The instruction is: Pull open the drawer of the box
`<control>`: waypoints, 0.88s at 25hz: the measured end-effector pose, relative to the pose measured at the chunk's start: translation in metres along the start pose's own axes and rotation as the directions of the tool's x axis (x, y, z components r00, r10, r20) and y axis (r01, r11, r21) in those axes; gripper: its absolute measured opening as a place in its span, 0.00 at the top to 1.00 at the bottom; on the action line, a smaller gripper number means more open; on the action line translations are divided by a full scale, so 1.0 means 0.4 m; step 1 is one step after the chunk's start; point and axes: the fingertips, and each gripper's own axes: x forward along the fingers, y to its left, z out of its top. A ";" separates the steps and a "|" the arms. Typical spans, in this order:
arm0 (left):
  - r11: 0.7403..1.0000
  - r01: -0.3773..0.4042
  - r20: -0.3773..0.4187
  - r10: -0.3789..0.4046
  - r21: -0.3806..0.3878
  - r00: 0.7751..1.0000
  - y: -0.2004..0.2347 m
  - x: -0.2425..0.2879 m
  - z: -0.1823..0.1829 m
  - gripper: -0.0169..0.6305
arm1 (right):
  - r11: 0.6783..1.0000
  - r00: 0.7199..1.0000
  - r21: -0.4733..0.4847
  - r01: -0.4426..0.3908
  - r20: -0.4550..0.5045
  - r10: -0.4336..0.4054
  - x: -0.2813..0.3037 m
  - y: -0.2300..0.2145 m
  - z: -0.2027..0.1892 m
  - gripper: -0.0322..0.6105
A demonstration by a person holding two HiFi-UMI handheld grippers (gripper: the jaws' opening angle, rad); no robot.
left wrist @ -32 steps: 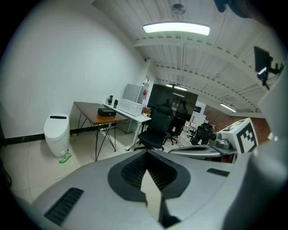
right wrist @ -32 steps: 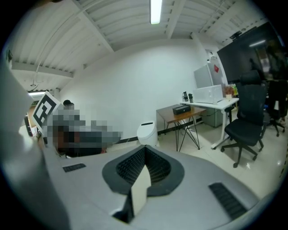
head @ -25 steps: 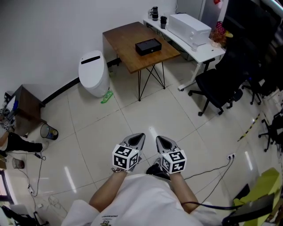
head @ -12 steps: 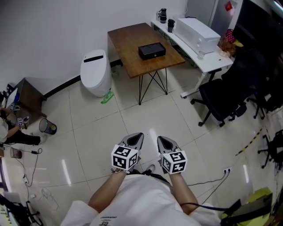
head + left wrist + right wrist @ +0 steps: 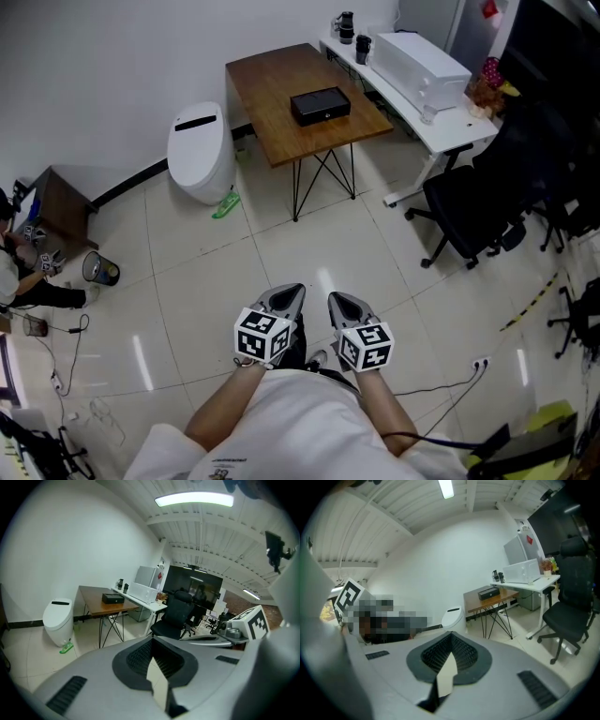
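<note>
A small black box (image 5: 320, 106) rests on a brown wooden table (image 5: 281, 84) with black wire legs, far across the room. In the left gripper view the box (image 5: 114, 599) is tiny and sits on the table (image 5: 93, 603); the right gripper view shows the box (image 5: 488, 593) just as far off. Held close to the person's chest over the tiled floor, my left gripper (image 5: 286, 298) and right gripper (image 5: 342, 305) point forward side by side. Both are shut with nothing between their jaws. From this distance I cannot make out the drawer front.
A white rounded appliance (image 5: 199, 155) stands left of the table. A white desk (image 5: 422, 94) carrying a white machine runs along the right, with a black office chair (image 5: 469, 211) before it. A person (image 5: 19, 281) sits at the left edge. A cable (image 5: 450, 361) crosses the floor.
The head view has shifted a little, so the table and box sit slightly nearer and more central. Both grippers keep their place before the chest, still shut.
</note>
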 end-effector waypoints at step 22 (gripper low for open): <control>0.993 0.115 0.000 -0.115 0.021 0.993 0.234 0.319 0.286 0.97 | 0.992 0.991 -0.018 0.128 0.026 -0.128 0.295 -0.237 0.263 0.97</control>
